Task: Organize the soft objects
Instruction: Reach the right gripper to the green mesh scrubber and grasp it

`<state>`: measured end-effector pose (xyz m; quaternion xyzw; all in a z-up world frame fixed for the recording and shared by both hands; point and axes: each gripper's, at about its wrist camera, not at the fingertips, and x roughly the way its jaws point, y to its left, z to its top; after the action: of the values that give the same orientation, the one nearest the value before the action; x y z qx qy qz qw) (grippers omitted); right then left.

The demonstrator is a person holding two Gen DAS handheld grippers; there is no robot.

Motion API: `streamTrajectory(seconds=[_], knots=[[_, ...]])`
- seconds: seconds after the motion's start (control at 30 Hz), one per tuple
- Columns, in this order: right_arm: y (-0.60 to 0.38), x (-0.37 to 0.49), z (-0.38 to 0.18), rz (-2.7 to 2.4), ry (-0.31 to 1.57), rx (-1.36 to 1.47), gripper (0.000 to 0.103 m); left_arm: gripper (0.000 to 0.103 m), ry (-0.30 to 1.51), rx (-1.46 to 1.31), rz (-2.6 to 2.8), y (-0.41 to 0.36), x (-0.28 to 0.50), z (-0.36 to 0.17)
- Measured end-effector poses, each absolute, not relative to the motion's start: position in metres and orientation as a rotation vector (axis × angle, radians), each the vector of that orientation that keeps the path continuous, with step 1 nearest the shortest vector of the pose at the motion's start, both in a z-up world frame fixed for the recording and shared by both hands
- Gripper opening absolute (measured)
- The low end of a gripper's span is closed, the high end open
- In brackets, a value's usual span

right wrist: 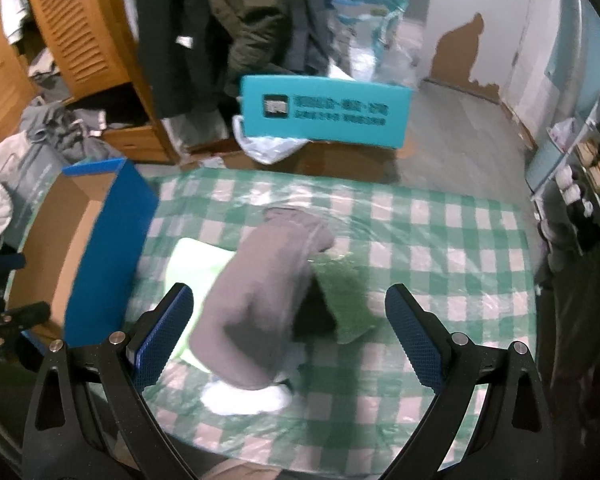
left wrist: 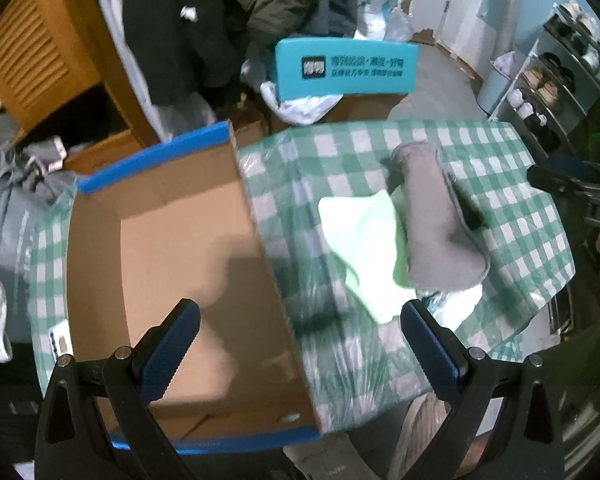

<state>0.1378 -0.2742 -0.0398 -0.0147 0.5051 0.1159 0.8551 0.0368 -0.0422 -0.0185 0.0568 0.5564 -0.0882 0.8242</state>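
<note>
Right now both of my tools are empty: the left hand-held gripper (left wrist: pixel 300 344) hangs with its jaws wide over the near edge of the open cardboard box (left wrist: pixel 172 248), and the right hand-held gripper (right wrist: pixel 290 336) is spread just as wide above the pile. The soft things lie heaped on the checked cloth of the desk (right wrist: pixel 440 248), just beside the box: a grey sock (right wrist: pixel 256 304) on top, a pale green cloth (right wrist: pixel 192 264) under it toward the box, a darker green piece (right wrist: pixel 348 300) on the far side, something white (right wrist: pixel 244 398) at the near end. I judge the sock goes first. I'd bring the right jaws down across its thick middle, pinching only that layer, lift clear of the cloths, then carry it over the blue wall into the empty box.
</note>
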Motion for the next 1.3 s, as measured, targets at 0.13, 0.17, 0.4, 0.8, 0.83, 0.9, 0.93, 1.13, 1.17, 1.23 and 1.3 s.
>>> streamTrajectory(seconds=[0.13,0.17,0.4,0.8,0.83,0.9,0.93,1.13,1.17,1.23,1.3], knots=[[-0.290,0.154,-0.049,0.218,1.096,-0.020,0.095,0.102,1.187,0.129,-0.200,-0.053,0.052,-0.014],[-0.293,0.158,-0.052,0.209,1.106,-0.024,0.095,0.102,1.195,0.129,-0.202,-0.055,0.056,-0.015],[-0.313,0.181,-0.071,0.221,1.196,0.003,0.095,0.102,1.232,0.126,-0.202,-0.077,0.082,-0.025],[-0.314,0.208,-0.126,0.251,1.348,-0.050,0.095,0.102,1.313,0.157,-0.214,-0.111,0.112,-0.072],[-0.315,0.209,-0.130,0.250,1.357,-0.040,0.095,0.102,1.320,0.159,-0.214,-0.112,0.113,-0.076],[-0.316,0.211,-0.139,0.238,1.366,-0.029,0.095,0.102,1.337,0.154,-0.207,-0.113,0.115,-0.084],[-0.317,0.211,-0.143,0.226,1.375,-0.028,0.095,0.102,1.349,0.149,-0.205,-0.114,0.116,-0.088],[-0.322,0.211,-0.165,0.227,1.422,-0.025,0.095,0.102,1.385,0.174,-0.193,-0.118,0.121,-0.109],[-0.322,0.212,-0.167,0.226,1.425,-0.024,0.095,0.102,1.391,0.179,-0.190,-0.118,0.122,-0.112],[-0.323,0.213,-0.172,0.225,1.430,-0.014,0.095,0.102,1.400,0.181,-0.188,-0.119,0.124,-0.116],[-0.324,0.216,-0.176,0.233,1.436,0.000,0.095,0.102,1.406,0.190,-0.183,-0.119,0.126,-0.121]])
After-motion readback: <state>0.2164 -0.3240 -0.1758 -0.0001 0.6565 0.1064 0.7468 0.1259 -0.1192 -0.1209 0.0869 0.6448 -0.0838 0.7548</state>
